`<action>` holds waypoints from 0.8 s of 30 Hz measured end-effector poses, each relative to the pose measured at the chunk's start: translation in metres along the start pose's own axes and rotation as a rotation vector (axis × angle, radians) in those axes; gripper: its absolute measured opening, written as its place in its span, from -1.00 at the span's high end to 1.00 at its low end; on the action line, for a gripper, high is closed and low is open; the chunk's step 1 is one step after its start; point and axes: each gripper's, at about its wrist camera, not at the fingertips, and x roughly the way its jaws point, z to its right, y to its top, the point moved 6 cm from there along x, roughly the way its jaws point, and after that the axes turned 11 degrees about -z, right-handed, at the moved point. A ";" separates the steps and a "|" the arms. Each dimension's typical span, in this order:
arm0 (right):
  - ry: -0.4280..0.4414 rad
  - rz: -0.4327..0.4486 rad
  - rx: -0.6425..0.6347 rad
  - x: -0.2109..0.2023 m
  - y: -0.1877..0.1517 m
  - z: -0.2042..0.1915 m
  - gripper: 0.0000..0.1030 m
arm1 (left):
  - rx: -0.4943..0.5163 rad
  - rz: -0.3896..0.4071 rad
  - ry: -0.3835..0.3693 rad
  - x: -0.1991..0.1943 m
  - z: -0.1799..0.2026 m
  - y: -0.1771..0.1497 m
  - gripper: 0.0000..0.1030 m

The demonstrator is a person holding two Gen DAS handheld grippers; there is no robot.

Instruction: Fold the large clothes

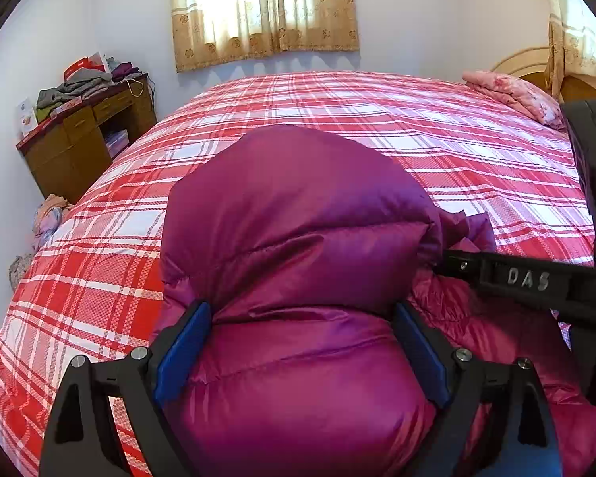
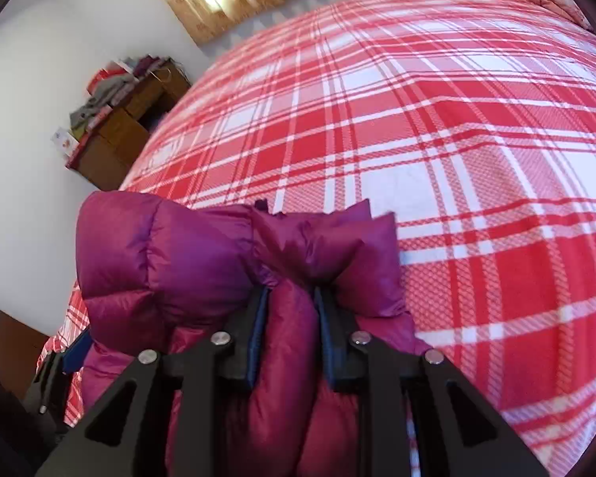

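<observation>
A puffy magenta down jacket (image 1: 298, 230) is bunched up at the near edge of a bed with a red and white plaid cover (image 1: 377, 119). My left gripper (image 1: 302, 318) has its blue-padded jaws wide apart around a thick fold of the jacket, pressing it on both sides. My right gripper (image 2: 290, 298) is shut on a narrower fold of the same jacket (image 2: 202, 254). In the left wrist view the right gripper's black finger (image 1: 516, 278) reaches in from the right onto the jacket. The plaid cover (image 2: 457, 139) fills the right wrist view beyond the jacket.
A brown wooden desk (image 1: 79, 147) piled with folded clothes stands at the far left by the wall. A pink pillow (image 1: 516, 95) lies at the far right by the headboard. A curtained window (image 1: 262, 8) is behind the bed. Clothes lie on the floor at left (image 1: 47, 218).
</observation>
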 end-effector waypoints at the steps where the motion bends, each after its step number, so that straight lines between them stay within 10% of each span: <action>1: -0.007 0.008 -0.013 0.002 0.002 -0.003 0.53 | 0.003 -0.004 0.003 -0.001 0.000 0.000 -0.79; 9: -0.022 0.033 -0.082 -0.002 -0.001 -0.008 0.54 | -0.016 0.089 -0.048 -0.051 -0.024 0.043 -0.79; 24: 0.009 0.060 -0.075 -0.001 0.000 -0.007 0.54 | -0.015 -0.048 0.033 0.051 -0.017 0.062 -0.80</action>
